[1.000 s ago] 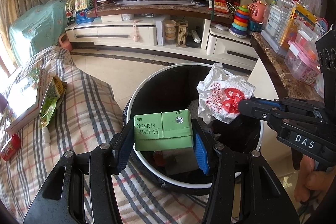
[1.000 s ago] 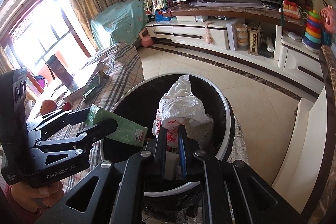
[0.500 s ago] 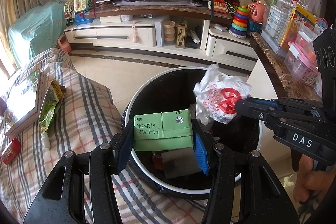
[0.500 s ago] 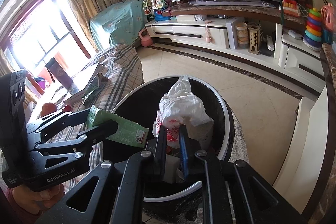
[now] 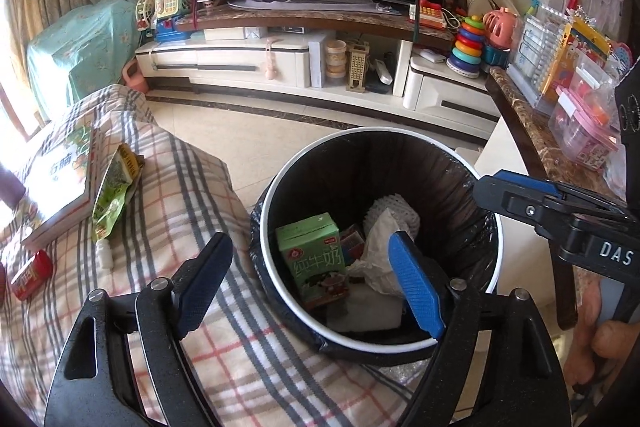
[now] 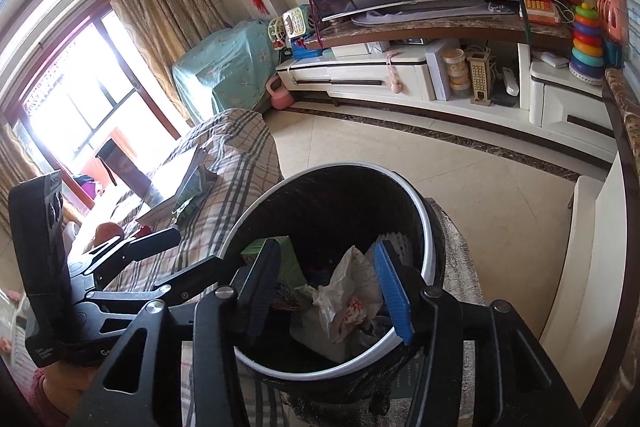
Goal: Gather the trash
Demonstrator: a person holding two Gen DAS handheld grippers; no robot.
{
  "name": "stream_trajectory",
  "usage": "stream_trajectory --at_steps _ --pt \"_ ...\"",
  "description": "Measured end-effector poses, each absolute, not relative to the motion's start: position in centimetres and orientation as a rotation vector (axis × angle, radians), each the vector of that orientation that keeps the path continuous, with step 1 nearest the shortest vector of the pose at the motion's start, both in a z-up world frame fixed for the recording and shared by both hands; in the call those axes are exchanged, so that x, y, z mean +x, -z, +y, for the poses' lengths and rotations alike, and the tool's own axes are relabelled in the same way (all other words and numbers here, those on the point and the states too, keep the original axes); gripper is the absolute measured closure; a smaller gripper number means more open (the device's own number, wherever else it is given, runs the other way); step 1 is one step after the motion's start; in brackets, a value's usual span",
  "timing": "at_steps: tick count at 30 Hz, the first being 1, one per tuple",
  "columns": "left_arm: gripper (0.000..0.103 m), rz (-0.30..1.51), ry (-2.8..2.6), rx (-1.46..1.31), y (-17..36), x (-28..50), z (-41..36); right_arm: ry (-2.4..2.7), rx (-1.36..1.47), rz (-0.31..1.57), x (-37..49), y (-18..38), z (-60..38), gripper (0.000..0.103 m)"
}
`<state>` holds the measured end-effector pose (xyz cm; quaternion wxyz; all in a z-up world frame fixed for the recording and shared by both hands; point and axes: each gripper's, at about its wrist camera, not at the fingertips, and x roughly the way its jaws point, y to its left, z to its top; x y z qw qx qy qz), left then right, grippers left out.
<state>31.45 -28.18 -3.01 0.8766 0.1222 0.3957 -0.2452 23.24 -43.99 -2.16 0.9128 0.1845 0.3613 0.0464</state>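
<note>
1. The plaid-covered surface carries a white book and a green snack wrapper near its left edge.
2. The round black-lined trash bin with a white rim stands against the right edge of that surface.
3. The green milk carton lies inside the bin, left side.
4. The crumpled white plastic bag with red print lies inside the bin, beside the carton.
5. The left gripper has just been opening; jaws apart, nothing between them.
6. The right gripper has just been opening; jaws apart above the bag, nothing clamped.

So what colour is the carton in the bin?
Green carton, clearest in the left wrist view.
</note>
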Motion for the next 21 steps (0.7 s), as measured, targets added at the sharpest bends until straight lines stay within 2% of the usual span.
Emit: stream_trajectory --at_steps 4,10,15,18,21 --pt "0.019 0.82 0.503 0.233 2.7 30.7 -27.1 -0.095 0.373 0.738 22.5 1.7 -43.4 0.048" --pt "0.019 0.823 0.489 0.154 2.5 28.6 -23.8 -0.102 0.375 0.712 20.2 1.1 -41.8 0.035" --pt "0.018 0.821 0.471 0.063 2.7 25.6 -19.9 -0.119 0.381 0.677 17.6 1.1 -39.5 0.009" --pt "0.017 0.815 0.451 0.013 2.9 23.8 -17.5 -0.107 0.389 0.667 16.2 1.5 -38.4 0.003" --pt "0.016 0.794 0.413 -0.036 2.9 22.0 -15.2 -0.083 0.402 0.655 14.7 1.9 -37.5 0.003"
